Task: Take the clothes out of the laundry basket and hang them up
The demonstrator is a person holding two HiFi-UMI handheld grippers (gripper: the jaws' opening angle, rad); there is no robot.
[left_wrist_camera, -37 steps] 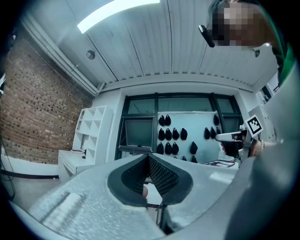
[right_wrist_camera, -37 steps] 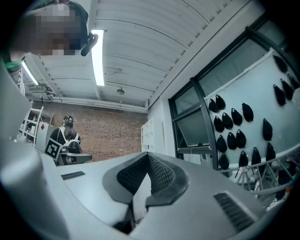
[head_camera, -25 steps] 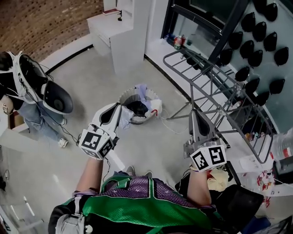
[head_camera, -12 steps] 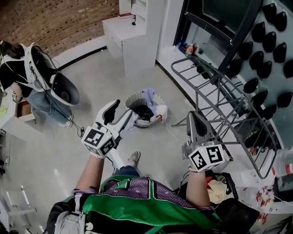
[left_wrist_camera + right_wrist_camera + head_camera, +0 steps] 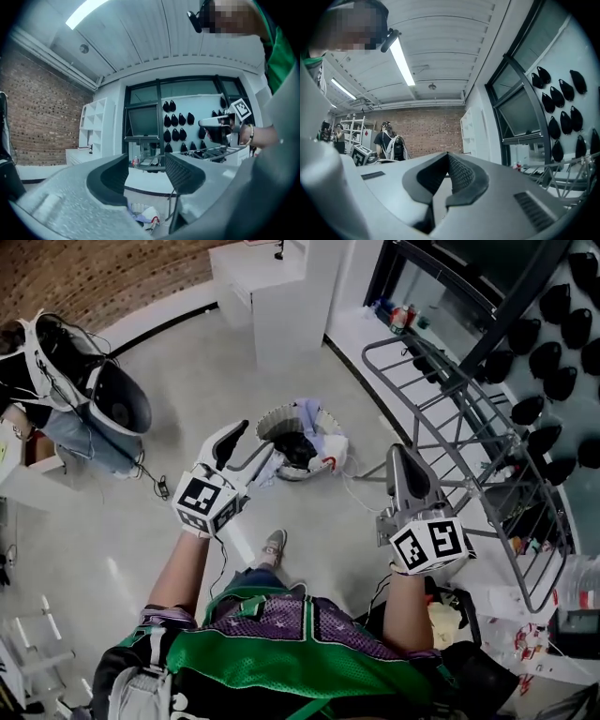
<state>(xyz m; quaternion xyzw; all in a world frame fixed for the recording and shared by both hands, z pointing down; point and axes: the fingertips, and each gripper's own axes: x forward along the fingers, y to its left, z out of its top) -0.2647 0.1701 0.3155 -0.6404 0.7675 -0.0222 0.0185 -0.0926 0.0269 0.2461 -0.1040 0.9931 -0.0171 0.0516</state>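
Observation:
The round laundry basket [image 5: 272, 426] stands on the floor, holding a dark garment [image 5: 298, 448], a white cloth with red trim [image 5: 330, 450] and a lilac piece [image 5: 305, 412]. My left gripper [image 5: 251, 448] hovers just left of the basket, pointing level. Its jaws have just been opening and now stand open with nothing between them. The left gripper view shows those open jaws [image 5: 146, 164] with the basket [image 5: 146, 218] low beyond them. My right gripper [image 5: 398, 456] is shut and empty, right of the basket beside the grey drying rack [image 5: 450, 418]. Its pads [image 5: 459, 174] meet.
A white shelf unit [image 5: 272, 287] stands behind the basket. A person with a backpack [image 5: 66, 381] is at the left. A cable [image 5: 352, 493] trails across the floor beside the basket. Black shapes [image 5: 544, 324] dot the wall behind the rack, and a bag with clutter [image 5: 459, 624] lies at lower right.
The left jaws went from shut to wide open. Both grippers and the wearer moved towards the basket, and a shoe now shows below the left gripper.

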